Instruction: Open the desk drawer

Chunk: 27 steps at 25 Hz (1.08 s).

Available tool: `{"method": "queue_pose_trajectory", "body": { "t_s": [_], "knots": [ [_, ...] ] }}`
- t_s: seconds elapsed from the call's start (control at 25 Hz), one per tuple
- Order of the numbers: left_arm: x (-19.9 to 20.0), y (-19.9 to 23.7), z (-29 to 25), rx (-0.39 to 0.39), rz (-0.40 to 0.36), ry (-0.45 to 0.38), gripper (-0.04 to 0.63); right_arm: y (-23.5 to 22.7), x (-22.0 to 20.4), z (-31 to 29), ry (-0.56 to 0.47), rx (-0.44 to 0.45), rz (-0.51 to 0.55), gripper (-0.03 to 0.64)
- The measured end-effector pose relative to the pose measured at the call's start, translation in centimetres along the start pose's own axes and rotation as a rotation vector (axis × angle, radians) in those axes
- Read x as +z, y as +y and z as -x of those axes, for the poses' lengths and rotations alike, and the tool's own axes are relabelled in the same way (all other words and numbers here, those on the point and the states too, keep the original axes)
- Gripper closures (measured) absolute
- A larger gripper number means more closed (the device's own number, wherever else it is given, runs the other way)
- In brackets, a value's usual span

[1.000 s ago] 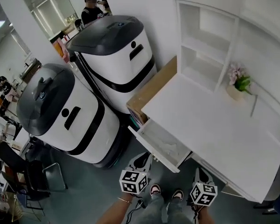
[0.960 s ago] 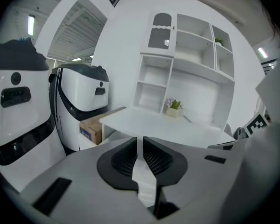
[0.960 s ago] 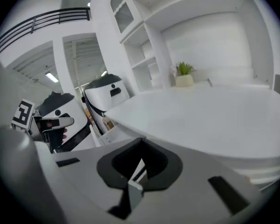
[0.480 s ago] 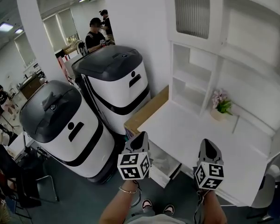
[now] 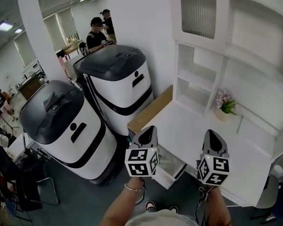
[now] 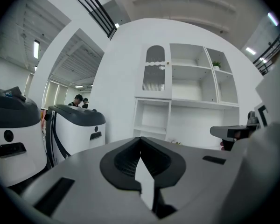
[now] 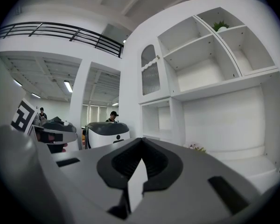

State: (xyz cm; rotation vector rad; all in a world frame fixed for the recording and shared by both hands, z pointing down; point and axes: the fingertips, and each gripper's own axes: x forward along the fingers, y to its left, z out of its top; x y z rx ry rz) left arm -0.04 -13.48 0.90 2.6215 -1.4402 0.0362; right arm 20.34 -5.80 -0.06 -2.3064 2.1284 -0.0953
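Note:
The white desk (image 5: 198,131) has its left drawer (image 5: 171,165) pulled out, open and partly hidden behind my left gripper. In the head view my left gripper (image 5: 150,129) and right gripper (image 5: 212,133) are held up side by side in front of the desk, both pointing level at it and touching nothing. The left gripper (image 6: 140,138) is shut with nothing between its jaws. In the right gripper view, the right gripper (image 7: 141,139) also has its jaws together and empty. The drawer shows in neither gripper view.
Two large white-and-grey machines (image 5: 66,121) (image 5: 118,79) stand left of the desk. A brown board (image 5: 148,108) leans at the desk's left side. A white shelf unit (image 5: 198,74) and a small flower pot (image 5: 223,108) sit on the desk. People (image 5: 96,32) stand far back.
Both grippers have risen from low by the open drawer to desk height. The head view has tilted up, so more of the shelf unit shows.

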Motion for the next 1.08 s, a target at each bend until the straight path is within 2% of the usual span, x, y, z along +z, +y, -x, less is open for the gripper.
{"method": "queue_pose_trajectory", "body": {
  "t_s": [0.44,1.08],
  "knots": [
    [-0.6,1.6,0.4,0.014,0.050,0.000,0.577,0.0,-0.2,0.2,0.039,-0.022,0.000,0.612],
    [-1.3,0.7,0.7,0.014,0.038,0.033,0.577,-0.5,-0.5,0.6,0.058,-0.004,-0.023,0.612]
  ]
}}
